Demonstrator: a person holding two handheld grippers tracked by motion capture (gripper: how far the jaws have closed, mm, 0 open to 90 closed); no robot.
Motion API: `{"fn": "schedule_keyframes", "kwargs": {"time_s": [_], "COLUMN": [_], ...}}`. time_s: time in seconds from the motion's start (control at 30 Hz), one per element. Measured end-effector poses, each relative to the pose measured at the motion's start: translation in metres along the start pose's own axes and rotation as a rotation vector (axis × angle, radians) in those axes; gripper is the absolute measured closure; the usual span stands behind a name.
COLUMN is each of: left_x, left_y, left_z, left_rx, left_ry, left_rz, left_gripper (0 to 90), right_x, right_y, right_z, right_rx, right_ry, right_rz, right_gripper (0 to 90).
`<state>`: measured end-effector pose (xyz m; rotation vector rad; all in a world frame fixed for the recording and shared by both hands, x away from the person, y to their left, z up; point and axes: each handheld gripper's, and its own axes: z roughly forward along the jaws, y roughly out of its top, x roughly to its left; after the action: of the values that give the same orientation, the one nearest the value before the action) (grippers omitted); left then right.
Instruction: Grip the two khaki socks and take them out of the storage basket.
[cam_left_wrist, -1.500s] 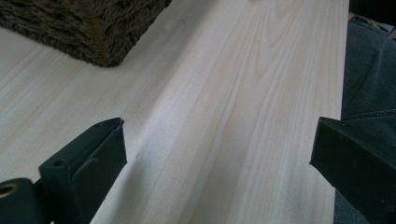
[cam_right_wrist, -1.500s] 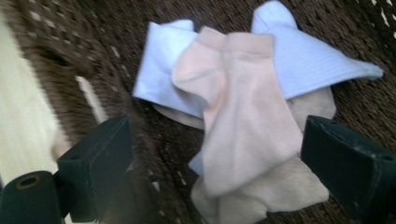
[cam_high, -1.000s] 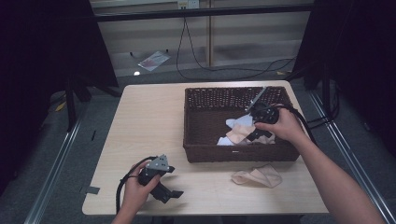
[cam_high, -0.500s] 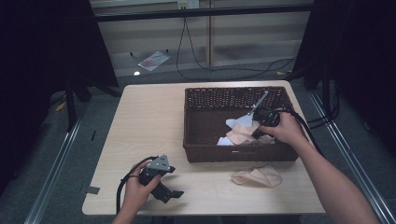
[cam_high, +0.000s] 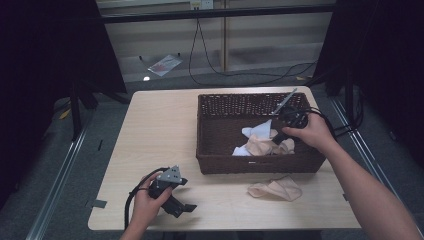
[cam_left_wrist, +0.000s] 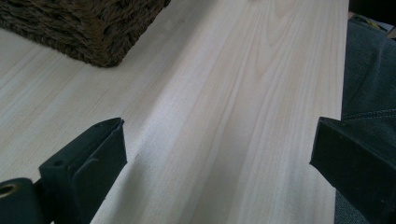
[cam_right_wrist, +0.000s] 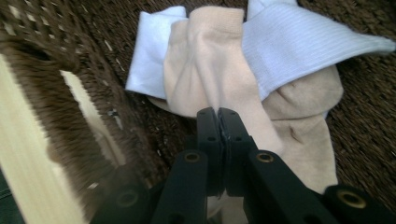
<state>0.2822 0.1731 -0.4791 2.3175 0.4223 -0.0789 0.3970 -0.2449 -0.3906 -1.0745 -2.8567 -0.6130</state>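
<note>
A dark wicker basket (cam_high: 220, 100) on the right of the table holds a pile of beige and white socks. My right gripper (cam_high: 274, 141) reaches into it from the right, angled down. In the right gripper view its jaws (cam_right_wrist: 218, 114) are pressed together, pinching a fold of the beige sock (cam_right_wrist: 205, 60), which lies beside a white sock (cam_right_wrist: 299, 42). The beige sock (cam_high: 262, 146) lies at the basket's near side. My left gripper (cam_high: 189, 194) rests on the table's near left, open, with nothing between its fingers (cam_left_wrist: 88, 158).
Another beige sock (cam_high: 276, 188) lies on the wooden table (cam_high: 160, 130) just in front of the basket. The basket's corner (cam_left_wrist: 93, 28) stands ahead of the left gripper. Cables and a packet lie on the floor beyond the table.
My right hand has drawn slightly to the right and upward inside the basket, and the sock pile has shifted with it. The left hand has stayed still.
</note>
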Motion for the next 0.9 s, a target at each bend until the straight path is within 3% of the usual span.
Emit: {"fn": "schedule_keyframes", "kwargs": {"time_s": [0.17,0.43,0.53,0.9], "left_x": [-0.001,0.0,0.0,0.0], "left_y": [0.001,0.001,0.001,0.0], "left_z": [-0.001,0.0,0.0,0.0], "left_rx": [-0.007,-0.007,-0.013,-0.012], "left_ry": [0.009,0.004,0.003,0.003], "left_rz": [0.001,0.002,0.004,0.0], "left_gripper": [3.3,3.4,3.4,3.4], "right_x": [0.003,0.006,0.007,0.012], "right_y": [0.001,0.004,0.007,0.012], "right_z": [-0.016,-0.041,-0.049,-0.069], "right_rx": [0.015,-0.006,-0.007,-0.019], "right_ry": [0.0,0.009,0.005,0.01], "right_rz": [-0.005,0.002,-0.02,-0.031], "right_gripper": [89.0,88.9,89.0,89.0]}}
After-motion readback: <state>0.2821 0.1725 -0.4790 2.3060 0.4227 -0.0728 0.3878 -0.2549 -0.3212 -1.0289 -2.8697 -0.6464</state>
